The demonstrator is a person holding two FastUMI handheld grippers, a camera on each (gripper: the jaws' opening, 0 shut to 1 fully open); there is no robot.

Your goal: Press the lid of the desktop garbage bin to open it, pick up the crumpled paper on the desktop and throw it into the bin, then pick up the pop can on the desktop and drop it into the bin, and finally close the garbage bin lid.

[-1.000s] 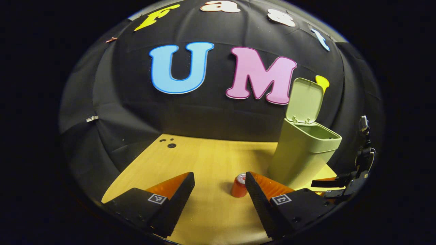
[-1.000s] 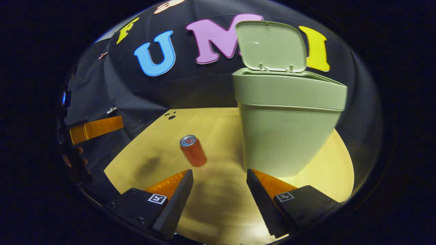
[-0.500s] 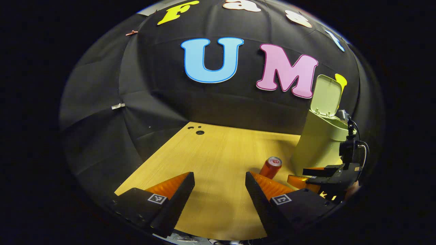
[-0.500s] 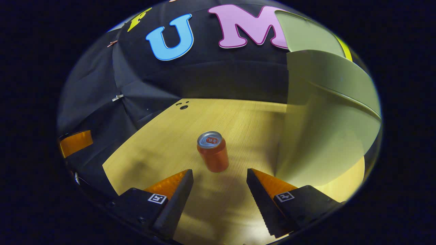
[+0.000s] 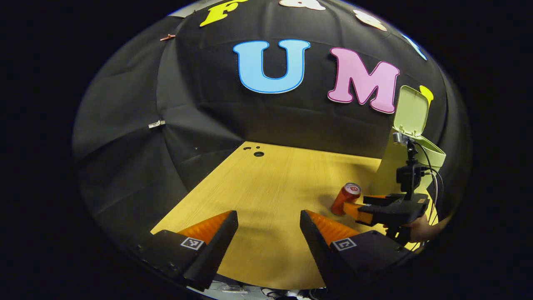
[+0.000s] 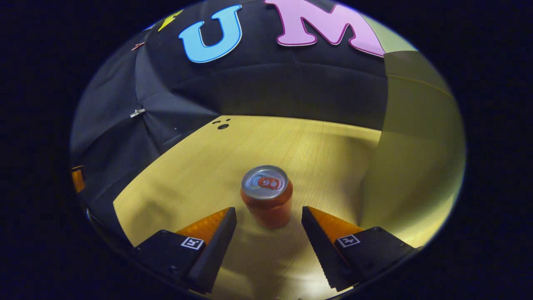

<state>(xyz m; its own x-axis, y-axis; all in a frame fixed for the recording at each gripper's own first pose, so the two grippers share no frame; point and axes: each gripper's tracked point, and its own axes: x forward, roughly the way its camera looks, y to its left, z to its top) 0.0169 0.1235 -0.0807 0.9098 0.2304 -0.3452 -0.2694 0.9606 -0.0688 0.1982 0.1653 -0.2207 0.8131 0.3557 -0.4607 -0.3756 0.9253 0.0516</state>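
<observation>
A red pop can [image 6: 267, 196] stands upright on the wooden desktop [image 6: 200, 166], just ahead of my right gripper [image 6: 268, 216], which is open with the can between and slightly beyond its fingertips, not touching. The green bin [image 6: 412, 146] rises close on the right. In the left gripper view, the can [image 5: 345, 198] stands by the bin [image 5: 416, 158], whose lid [image 5: 410, 110] is up. The right gripper [image 5: 354, 208] reaches the can there, held by a hand [image 5: 418, 229]. My left gripper [image 5: 268, 218] is open over bare desktop, well left of the can.
Black cloth walls close the desk at the back and left. Small holes [image 5: 258, 153] mark the desktop's far left corner. The desktop's near edge [image 5: 250, 287] lies just under my left gripper. Bare wood stretches left of the can.
My right gripper has moved forward and down to the can, which now sits between its fingertips. My left gripper has drawn back and swung left, so bin and can slid to its right.
</observation>
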